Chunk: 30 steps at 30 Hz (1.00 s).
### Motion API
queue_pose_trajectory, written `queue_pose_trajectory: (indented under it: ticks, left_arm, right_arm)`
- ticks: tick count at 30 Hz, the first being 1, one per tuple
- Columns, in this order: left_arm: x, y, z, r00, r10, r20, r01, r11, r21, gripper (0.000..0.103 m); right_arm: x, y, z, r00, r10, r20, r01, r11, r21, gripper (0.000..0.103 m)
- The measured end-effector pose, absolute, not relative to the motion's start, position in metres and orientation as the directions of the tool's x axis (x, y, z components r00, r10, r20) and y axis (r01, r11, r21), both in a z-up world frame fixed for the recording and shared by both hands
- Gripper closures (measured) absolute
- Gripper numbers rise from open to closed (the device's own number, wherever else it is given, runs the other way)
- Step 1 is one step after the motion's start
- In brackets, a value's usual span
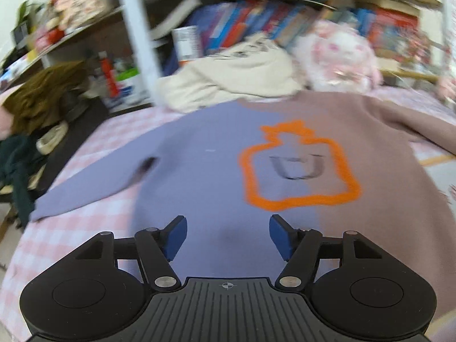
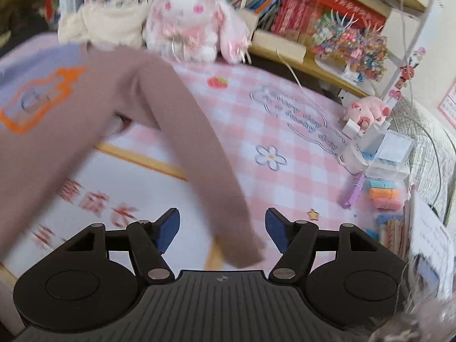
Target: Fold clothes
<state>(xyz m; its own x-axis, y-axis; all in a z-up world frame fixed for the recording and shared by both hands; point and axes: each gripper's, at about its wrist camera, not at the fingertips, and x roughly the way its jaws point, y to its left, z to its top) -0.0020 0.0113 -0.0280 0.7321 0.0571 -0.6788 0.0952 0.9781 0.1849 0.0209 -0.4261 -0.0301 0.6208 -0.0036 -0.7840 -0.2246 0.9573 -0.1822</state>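
1. lying flat and face up on a pink checked bedspread (image 2: 256, 131), the sweater (image 1: 216, 154) is split down the middle: lilac-blue on one half, dusty brown on the other, with an orange outline of a bottle (image 1: 299, 168) printed across the chest and a dark letter "u" inside it.
2. its lilac sleeve (image 1: 94, 188) stretches out to the side over the bedspread; in the right wrist view the brown sleeve (image 2: 199, 154) runs down across a white poster (image 2: 99, 193) with red lettering, its cuff ending between the blue pads.
3. the left gripper (image 1: 228, 236) hangs over the lower hem, fingers spread wide with nothing between them.
4. the right gripper (image 2: 222, 232) is likewise spread wide; the cuff lies in the gap, but whether either pad touches it cannot be told.
5. a cream garment (image 1: 228, 77) is heaped just past the collar, beside a pink and white plush rabbit (image 2: 193, 22), with books (image 1: 256, 20) shelved behind.
6. both views are smeared with motion blur, so the poster's characters and the writing on the bedspread cannot be read.
7. the sweater's lower hem is hidden behind the left gripper's body, and the right wrist view cuts off the lilac half.
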Motion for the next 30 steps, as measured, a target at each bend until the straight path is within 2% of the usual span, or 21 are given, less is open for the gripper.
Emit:
queue_pose_trajectory:
  ticks: [2,3,4,5,7,8,9,11,14,17,20,24,25,27,28,30]
  left_arm:
    - [-0.005,-0.007,-0.031,0.726,0.043,-0.687,0.126,0.973,0.194,0.038]
    - [-0.006,-0.016,-0.032,0.723,0.035,-0.69,0.142,0.97,0.198,0.038]
    - [-0.007,-0.025,-0.034,0.719,0.028,-0.694,0.158,0.966,0.203,0.038]
    - [-0.009,-0.034,-0.035,0.716,0.021,-0.698,0.173,0.963,0.207,0.038]
    - [-0.012,-0.05,-0.038,0.709,0.017,-0.705,0.194,0.956,0.218,0.038]
    - [-0.015,-0.055,-0.038,0.706,0.026,-0.708,0.193,0.955,0.227,0.038]
    - [-0.017,-0.058,-0.039,0.703,0.032,-0.71,0.188,0.955,0.229,0.038]
    - [-0.019,-0.063,-0.039,0.699,0.045,-0.714,0.172,0.958,0.228,0.038]
    - [-0.021,-0.07,-0.038,0.695,0.064,-0.716,0.137,0.966,0.219,0.038]
    - [-0.024,-0.078,-0.035,0.697,0.074,-0.713,0.115,0.97,0.213,0.038]
    - [-0.027,-0.087,-0.032,0.697,0.092,-0.711,0.106,0.968,0.228,0.038]
    - [-0.033,-0.09,-0.029,0.69,0.128,-0.712,0.088,0.962,0.259,0.038]
    - [-0.035,-0.09,-0.028,0.687,0.138,-0.713,0.082,0.96,0.266,0.038]
    - [-0.038,-0.088,-0.026,0.685,0.161,-0.711,0.067,0.957,0.281,0.038]
    - [-0.04,-0.085,-0.024,0.684,0.175,-0.708,0.054,0.956,0.289,0.038]
    - [-0.043,-0.077,-0.022,0.68,0.2,-0.705,0.029,0.954,0.299,0.037]
  right_arm:
    - [0.023,-0.435,-0.036,0.602,0.003,-0.798,-0.246,0.952,-0.181,0.046]
    - [0.025,-0.439,-0.039,0.593,0.015,-0.805,-0.26,0.95,-0.174,0.058]
    - [0.027,-0.441,-0.042,0.576,0.031,-0.817,-0.282,0.945,-0.163,0.08]
    - [0.027,-0.441,-0.042,0.552,0.052,-0.832,-0.315,0.937,-0.151,0.092]
    - [0.025,-0.439,-0.037,0.5,0.137,-0.855,-0.394,0.915,-0.084,0.095]
    - [0.022,-0.44,-0.028,0.464,0.235,-0.854,-0.436,0.9,0.01,0.095]
    - [0.021,-0.446,-0.015,0.43,0.385,-0.817,-0.466,0.869,0.164,0.095]
    - [0.019,-0.459,0.01,0.361,0.629,-0.688,-0.501,0.754,0.426,0.095]
    - [0.045,-0.49,0.004,0.503,0.405,-0.763,-0.343,0.904,0.255,0.095]
    - [0.071,-0.521,-0.002,0.594,0.155,-0.79,-0.157,0.985,0.076,0.095]
    - [0.1,-0.541,-0.024,0.563,0.103,-0.82,-0.095,0.994,0.059,0.095]
    - [0.117,-0.537,-0.042,0.572,0.021,-0.82,-0.094,0.995,-0.04,0.092]
    - [0.12,-0.535,-0.045,0.58,-0.004,-0.814,-0.091,0.993,-0.07,0.087]
    - [0.125,-0.531,-0.052,0.597,-0.054,-0.8,-0.084,0.988,-0.129,0.069]
    - [0.127,-0.529,-0.054,0.606,-0.08,-0.791,-0.076,0.984,-0.159,0.057]
    - [0.124,-0.53,-0.05,0.638,-0.127,-0.76,-0.017,0.984,-0.179,0.055]
